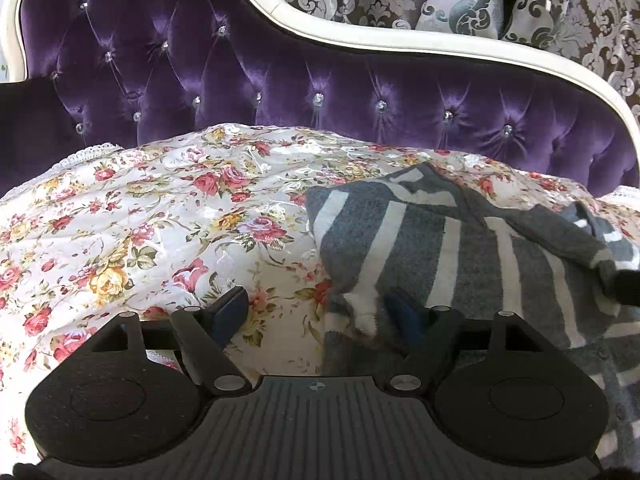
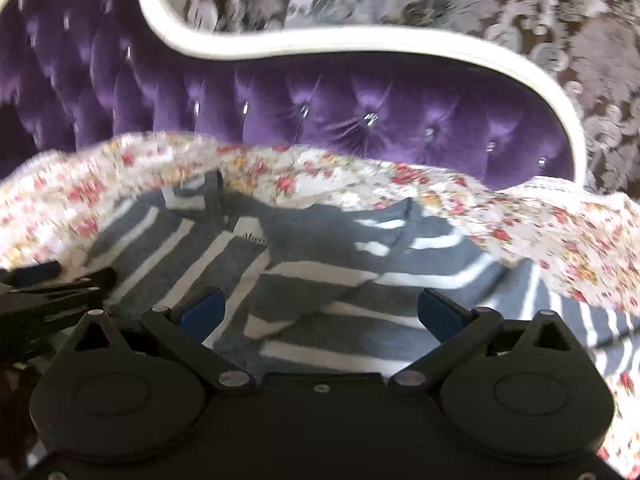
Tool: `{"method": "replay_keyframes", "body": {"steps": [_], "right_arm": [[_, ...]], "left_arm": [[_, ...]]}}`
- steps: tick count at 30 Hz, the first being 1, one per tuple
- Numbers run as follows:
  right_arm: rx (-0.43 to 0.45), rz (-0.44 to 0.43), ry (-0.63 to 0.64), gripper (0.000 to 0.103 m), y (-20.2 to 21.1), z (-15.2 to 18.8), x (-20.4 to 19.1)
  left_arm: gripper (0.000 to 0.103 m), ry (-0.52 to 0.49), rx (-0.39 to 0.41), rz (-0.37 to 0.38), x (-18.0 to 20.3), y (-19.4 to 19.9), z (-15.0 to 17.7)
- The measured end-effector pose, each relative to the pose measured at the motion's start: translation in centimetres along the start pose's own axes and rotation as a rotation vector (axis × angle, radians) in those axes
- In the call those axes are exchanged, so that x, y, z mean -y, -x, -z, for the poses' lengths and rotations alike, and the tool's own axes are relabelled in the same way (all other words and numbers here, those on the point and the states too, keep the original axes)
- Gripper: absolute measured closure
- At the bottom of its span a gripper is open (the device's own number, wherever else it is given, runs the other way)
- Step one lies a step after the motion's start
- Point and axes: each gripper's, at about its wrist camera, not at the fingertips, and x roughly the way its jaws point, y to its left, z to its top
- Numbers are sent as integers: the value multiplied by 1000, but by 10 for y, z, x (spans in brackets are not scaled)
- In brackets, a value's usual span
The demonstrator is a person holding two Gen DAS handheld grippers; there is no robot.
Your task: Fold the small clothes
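The left claw [image 1: 316, 312] stands spread over the floral bedspread [image 1: 132, 216], pinching nothing; the grey striped garment [image 1: 472, 248] lies at its two o'clock, its edge by the right finger. The right claw [image 2: 320, 312], also spread and empty, hovers over that garment [image 2: 320, 280], which stretches toward twelve o'clock.

A floral bedspread [image 1: 140, 216] meets a tufted purple headboard [image 1: 280, 80].
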Motion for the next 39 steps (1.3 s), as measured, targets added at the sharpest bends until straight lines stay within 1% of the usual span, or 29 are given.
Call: {"method": "replay_keyframes", "body": {"steps": [1,2,3,5,7,9,11,12,14,17,18,19,21,24,25,26,27,29,31,33,35,36,38,39], "right_arm": [[-18,29,8,4,-8,0,-2],[-26,55,8,9,-13,0,-1],[-26,82,2,11,-16,2,2],[-31,126,-29,12,-15,7,18],[-32,135,-79,11,-10,13,37],[-32,124,-137,11,-2,20,56],[-37,127,-169,11,3,25,67],[-37,139,-178,11,5,27,72],[-28,196,-193,11,9,30,81],[-47,200,-265,11,13,34,100],[-39,201,-270,11,17,35,102],[-14,204,-242,12,23,35,99],[49,201,-142,12,35,31,83],[112,126,1,14,42,21,47],[123,94,40,21,40,16,35],[126,69,79,30,37,12,21],[125,47,118,32,31,8,8],[129,22,202,32,19,4,-17],[125,15,291,32,6,6,-37],[101,22,352,36,-9,9,-51],[76,43,350,51,-18,10,-53],[63,41,325,55,-22,8,-48],[66,20,250,86,-21,8,-31],[75,5,189,88,-17,6,-19]], "left_arm": [[26,0,0,1,0,0,0],[26,2,1,2,0,0,0],[26,3,2,4,-1,0,0],[26,4,2,5,-1,0,0],[26,6,4,6,-1,1,0],[26,5,4,6,0,1,0],[26,9,4,10,-1,1,1],[26,12,5,11,-1,1,1],[26,17,5,11,-1,1,1],[26,19,7,13,-1,1,1],[26,21,8,14,-1,1,1],[26,22,8,14,-1,1,1],[26,22,10,13,-1,2,1],[26,22,10,13,-1,2,1],[26,23,10,14,-1,2,1],[26,23,10,14,-1,2,1],[26,22,11,13,-1,2,1],[26,22,10,12,-1,2,1],[26,23,11,13,-1,2,1],[26,22,10,13,-1,2,1],[26,23,11,14,-1,2,1],[26,23,11,14,-1,2,1],[26,22,10,14,-1,2,1],[27,22,11,14,-1,2,1]]}}
